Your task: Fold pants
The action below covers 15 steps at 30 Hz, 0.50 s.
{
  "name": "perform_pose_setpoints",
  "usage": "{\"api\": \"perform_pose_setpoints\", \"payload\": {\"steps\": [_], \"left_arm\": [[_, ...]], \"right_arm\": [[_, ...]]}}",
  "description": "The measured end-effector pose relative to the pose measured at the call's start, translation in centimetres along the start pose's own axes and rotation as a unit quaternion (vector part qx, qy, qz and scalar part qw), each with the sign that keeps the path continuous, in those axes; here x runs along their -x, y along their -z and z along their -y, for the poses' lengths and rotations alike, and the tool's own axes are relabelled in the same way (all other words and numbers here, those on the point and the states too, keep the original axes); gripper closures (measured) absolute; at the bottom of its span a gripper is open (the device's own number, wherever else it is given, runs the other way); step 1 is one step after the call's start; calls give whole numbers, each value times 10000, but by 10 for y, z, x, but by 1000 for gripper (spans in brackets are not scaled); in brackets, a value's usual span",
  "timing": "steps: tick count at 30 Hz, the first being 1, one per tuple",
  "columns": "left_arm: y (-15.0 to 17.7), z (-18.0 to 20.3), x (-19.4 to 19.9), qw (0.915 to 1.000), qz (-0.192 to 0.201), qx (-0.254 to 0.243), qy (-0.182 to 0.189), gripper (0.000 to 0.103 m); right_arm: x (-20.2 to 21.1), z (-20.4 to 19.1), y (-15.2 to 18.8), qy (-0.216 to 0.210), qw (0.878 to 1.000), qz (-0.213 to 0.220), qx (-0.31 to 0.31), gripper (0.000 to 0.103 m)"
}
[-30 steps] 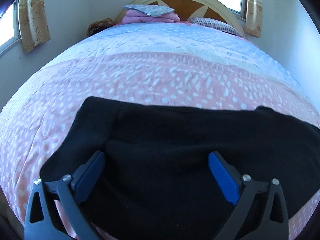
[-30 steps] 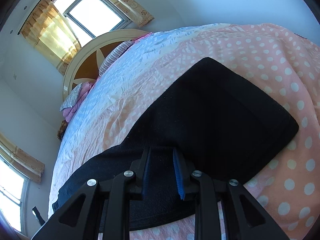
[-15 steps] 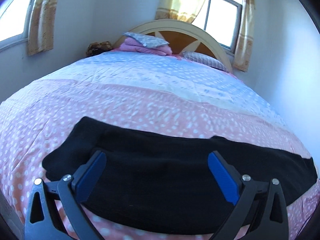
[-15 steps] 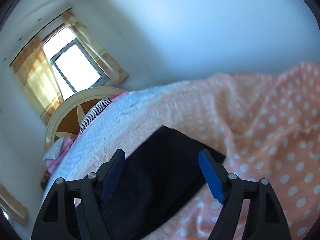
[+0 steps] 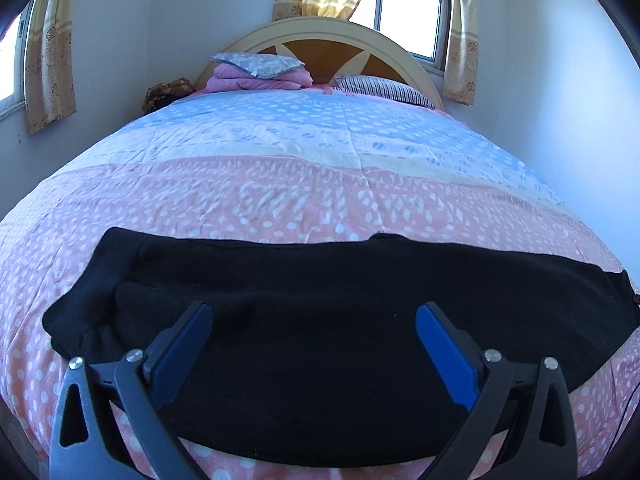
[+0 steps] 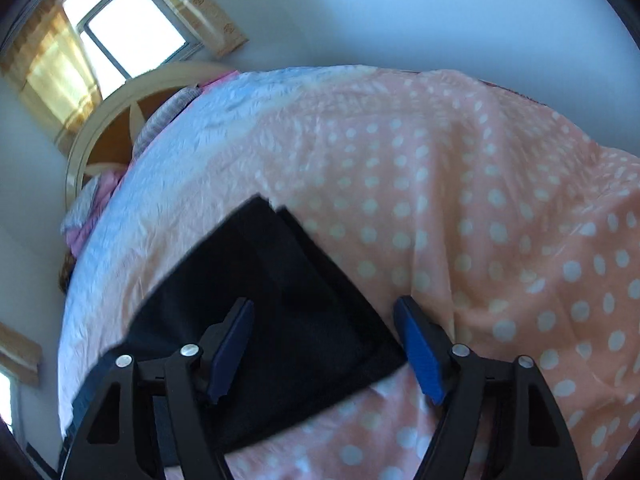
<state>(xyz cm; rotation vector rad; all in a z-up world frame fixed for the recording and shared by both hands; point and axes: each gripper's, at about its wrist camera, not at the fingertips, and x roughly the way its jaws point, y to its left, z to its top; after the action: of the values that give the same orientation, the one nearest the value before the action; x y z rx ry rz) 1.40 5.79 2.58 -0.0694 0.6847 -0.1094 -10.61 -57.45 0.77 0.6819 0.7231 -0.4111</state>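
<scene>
Black pants (image 5: 320, 304) lie flat across the near edge of the bed, folded lengthwise into a long band. My left gripper (image 5: 314, 340) is open and empty, above the middle-left of the pants. In the right wrist view the right end of the pants (image 6: 280, 300) shows with its layered edges. My right gripper (image 6: 324, 340) is open and empty above that end, its right finger (image 6: 420, 344) past the corner over the bedspread.
The bed has a pink polka-dot and pale blue bedspread (image 5: 320, 168). Folded pink bedding with a grey pillow (image 5: 260, 72) and a striped pillow (image 5: 384, 88) lie at the headboard (image 5: 320, 40). Curtained windows (image 5: 408, 4) are behind; walls stand close on both sides.
My right gripper has opened, letting go of the pants, and has shifted to their right end. My left gripper stayed open; its view tilted up and back down.
</scene>
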Motion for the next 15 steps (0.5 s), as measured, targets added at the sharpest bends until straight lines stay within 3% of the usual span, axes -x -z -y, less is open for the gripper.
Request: {"api": "perform_pose_setpoints", "payload": {"steps": [2,5,9,12,15], "left_arm": [[1,-2,-2,10000,-66,39,-22,0],[2,-5,-8,9993,-225,264,119,0],[3,-8,-10,9970,-348,588,355,0],[3,-7,-2,9984,-217,449,277,0],[4,-10,4,9994,-97,309,151,0]], "right_arm": [[2,-4,8,58,9992,-147,361,34],[5,-7,17,295,9970,-176,700,52],[13,1,16,294,9979,-96,569,85],[23,-21,13,312,9958,2,860,88],[44,-45,15,-195,9957,220,876,89]]}}
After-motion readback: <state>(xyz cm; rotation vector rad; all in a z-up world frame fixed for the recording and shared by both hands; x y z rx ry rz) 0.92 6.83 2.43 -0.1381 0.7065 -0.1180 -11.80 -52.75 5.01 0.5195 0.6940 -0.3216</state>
